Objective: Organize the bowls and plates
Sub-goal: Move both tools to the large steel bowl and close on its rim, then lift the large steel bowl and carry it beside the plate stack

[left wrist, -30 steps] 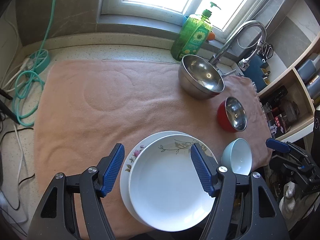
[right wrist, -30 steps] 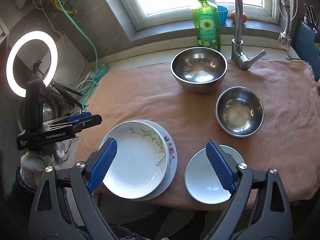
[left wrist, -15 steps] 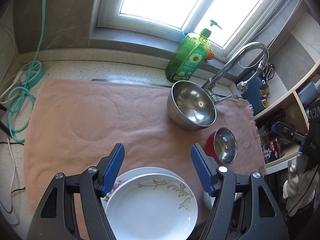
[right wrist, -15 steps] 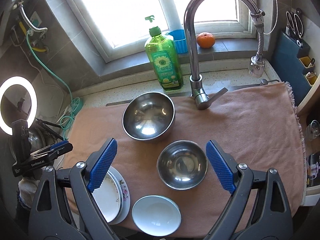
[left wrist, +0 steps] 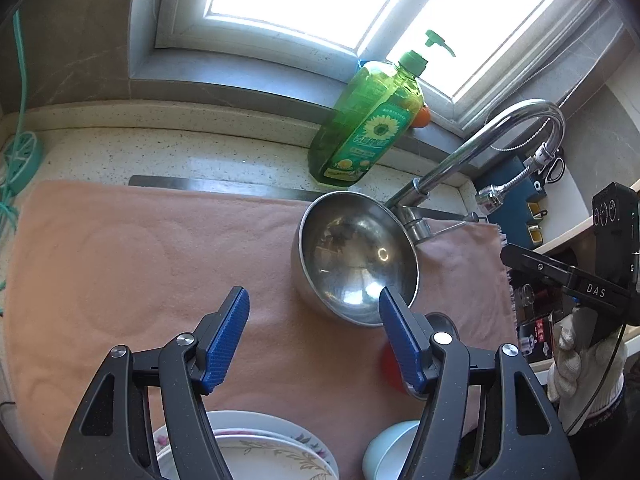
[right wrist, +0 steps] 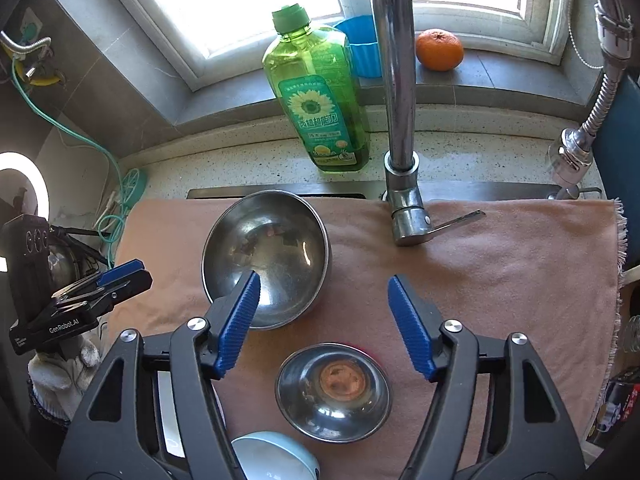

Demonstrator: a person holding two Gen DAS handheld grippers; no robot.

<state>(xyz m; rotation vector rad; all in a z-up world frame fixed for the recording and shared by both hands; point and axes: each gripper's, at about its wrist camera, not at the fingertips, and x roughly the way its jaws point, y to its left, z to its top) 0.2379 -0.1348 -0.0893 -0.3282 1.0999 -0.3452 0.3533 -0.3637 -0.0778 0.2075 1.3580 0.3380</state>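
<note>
- Both claws have pushed toward the desk's far edge since a second ago, so the stacked plates (left wrist: 256, 448) have slid to the bottom of the left view, cut off by the frame.
- Left claw (left wrist: 314, 334) stands wide, holding nothing, over the pink towel (left wrist: 140, 264).
- Right claw (right wrist: 324, 326) is equally wide and bare; its left finger overlaps the large steel bowl (right wrist: 266, 256) near the far edge, by the faucet (right wrist: 400, 128).
- Small steel bowl (right wrist: 334, 392) sits nearer, between the right claw's fingers; in the left view a finger mostly hides it.
- Pale blue bowl (right wrist: 276, 458) at the near edge is partly cut off.
</note>
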